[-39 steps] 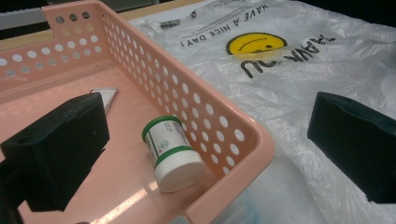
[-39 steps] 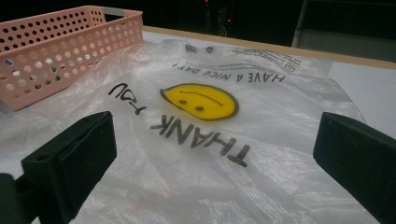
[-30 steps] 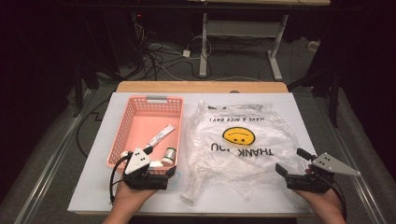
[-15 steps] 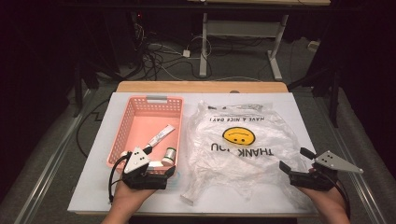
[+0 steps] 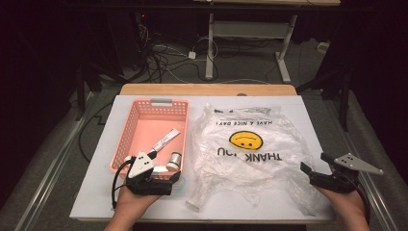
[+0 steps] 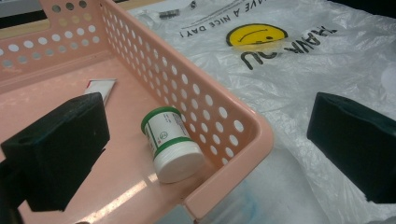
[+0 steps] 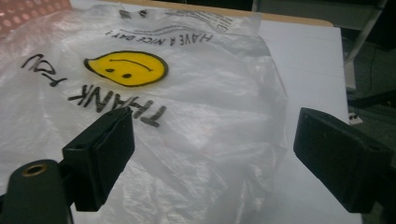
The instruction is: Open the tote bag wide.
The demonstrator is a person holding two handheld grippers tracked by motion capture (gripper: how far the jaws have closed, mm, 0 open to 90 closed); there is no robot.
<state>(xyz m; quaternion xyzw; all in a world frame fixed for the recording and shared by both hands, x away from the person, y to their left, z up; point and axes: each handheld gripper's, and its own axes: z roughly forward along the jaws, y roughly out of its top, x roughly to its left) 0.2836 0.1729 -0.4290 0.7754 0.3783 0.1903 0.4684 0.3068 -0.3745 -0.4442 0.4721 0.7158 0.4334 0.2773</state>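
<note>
A: High view. Left gripper [image 5: 166, 180] sits at lower left of frame, at the near end of the pink basket [image 5: 126, 137]. Right gripper [image 5: 312, 168] at lower right, by the near right edge of the plastic bag [image 5: 250, 163].

B: Jaw state?

A: Left gripper view: both jaws stand wide apart with nothing between the pads; one over the basket floor at left of frame, the other over the bag at right, so they straddle the basket's corner. Right gripper view: jaws also spread, nothing held, the bag beneath and between them.

B: Basket contents?

A: White jar with a green band [image 6: 170, 144], on its side in the near corner, just beside the perforated wall. A white tube [image 5: 164, 140] lies farther back, near centre of the basket floor. Something white sits under the left gripper's plate in the high view; cannot tell what, it is mostly hidden.

B: Bag?

A: Flat and crumpled on the white table [image 5: 308, 115], centre of frame, just beside the basket. Yellow smiley [image 5: 248, 140] and "THANK YOU" print read upside down from the person's side.
</note>
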